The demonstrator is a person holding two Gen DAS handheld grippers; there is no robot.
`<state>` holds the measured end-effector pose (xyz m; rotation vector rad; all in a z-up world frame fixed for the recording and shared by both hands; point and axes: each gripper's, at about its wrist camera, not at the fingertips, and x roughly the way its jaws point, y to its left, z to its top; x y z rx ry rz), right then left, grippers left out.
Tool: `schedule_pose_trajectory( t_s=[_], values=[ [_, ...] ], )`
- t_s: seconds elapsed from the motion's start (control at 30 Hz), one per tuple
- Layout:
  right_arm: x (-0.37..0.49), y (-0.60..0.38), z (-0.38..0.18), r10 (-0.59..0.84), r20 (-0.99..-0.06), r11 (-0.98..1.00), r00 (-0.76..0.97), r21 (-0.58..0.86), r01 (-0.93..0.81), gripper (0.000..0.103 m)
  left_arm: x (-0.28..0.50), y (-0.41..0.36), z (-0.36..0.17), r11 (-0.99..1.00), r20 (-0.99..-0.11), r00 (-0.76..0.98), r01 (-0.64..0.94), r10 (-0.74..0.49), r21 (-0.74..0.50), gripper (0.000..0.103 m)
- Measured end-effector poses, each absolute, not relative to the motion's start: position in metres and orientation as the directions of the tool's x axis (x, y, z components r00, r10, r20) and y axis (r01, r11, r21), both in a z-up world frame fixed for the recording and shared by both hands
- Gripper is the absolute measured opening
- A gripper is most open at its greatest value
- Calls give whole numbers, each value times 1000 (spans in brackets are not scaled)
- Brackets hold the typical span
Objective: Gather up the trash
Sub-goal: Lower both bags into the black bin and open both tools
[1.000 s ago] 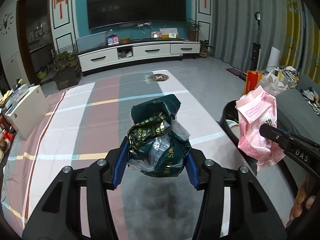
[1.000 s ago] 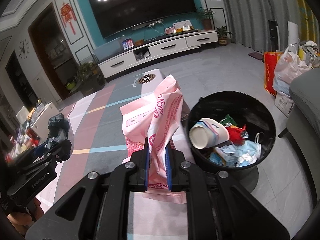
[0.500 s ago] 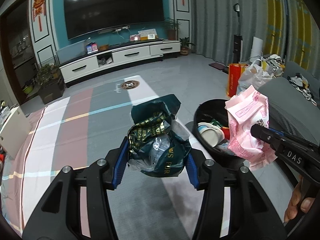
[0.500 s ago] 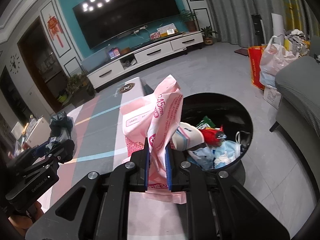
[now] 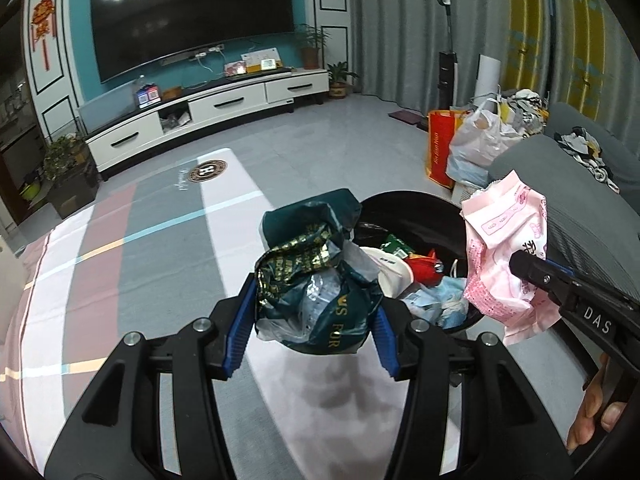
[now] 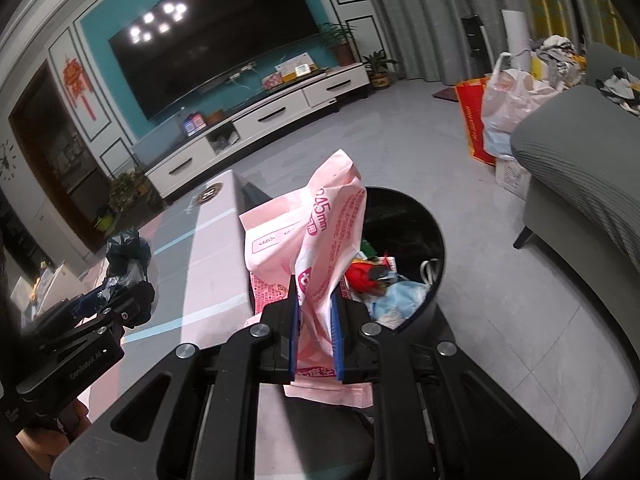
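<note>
My left gripper (image 5: 312, 312) is shut on a crumpled dark green plastic bag (image 5: 316, 276) with gold print, held just left of a round black trash bin (image 5: 412, 212). My right gripper (image 6: 316, 316) is shut on a pink plastic package (image 6: 320, 248) and holds it over the bin's near-left rim (image 6: 424, 216). The bin holds a white cup (image 5: 390, 270), red scraps and pale blue masks. The pink package (image 5: 508, 252) and right gripper also show at the right of the left wrist view. The left gripper with the green bag (image 6: 128, 252) shows at the left of the right wrist view.
A striped rug (image 5: 160, 248) covers the floor under both grippers. A grey sofa (image 6: 580, 168) stands right of the bin. A red bag (image 5: 440, 148) and a white plastic bag (image 5: 480, 140) sit behind the bin. A white TV cabinet (image 5: 208, 116) lines the far wall.
Both grippers have moved toward the bin with their loads. The bin has come fully into the left wrist view, and the pink package now hangs over its rim.
</note>
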<state>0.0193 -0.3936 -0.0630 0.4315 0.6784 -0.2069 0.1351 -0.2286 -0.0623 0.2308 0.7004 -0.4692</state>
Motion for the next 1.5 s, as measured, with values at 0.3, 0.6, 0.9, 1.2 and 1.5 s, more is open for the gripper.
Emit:
schedule_pose_trajectory(
  t_s=[0.3, 0.6, 0.9, 1.2, 1.5],
  values=[
    [25, -415, -76, -60, -655, 873, 753, 332, 358, 14, 160, -260, -74, 842, -699, 592, 538, -402, -29, 54],
    [44, -424, -83, -59, -661, 877, 748, 324, 356, 14, 173, -289, -83, 817, -711, 567, 576, -415, -17, 54],
    [56, -440, -97, -56, -666, 849, 744, 360, 386, 14, 181, -304, -93, 807, -726, 556, 590, -405, 1, 54],
    [59, -451, -111, -59, -668, 830, 741, 381, 409, 14, 185, -319, -103, 800, -744, 545, 599, -387, 23, 54],
    [62, -449, -113, -84, -679, 844, 730, 341, 414, 15, 187, -326, -110, 801, -758, 540, 597, -366, 38, 54]
  ],
)
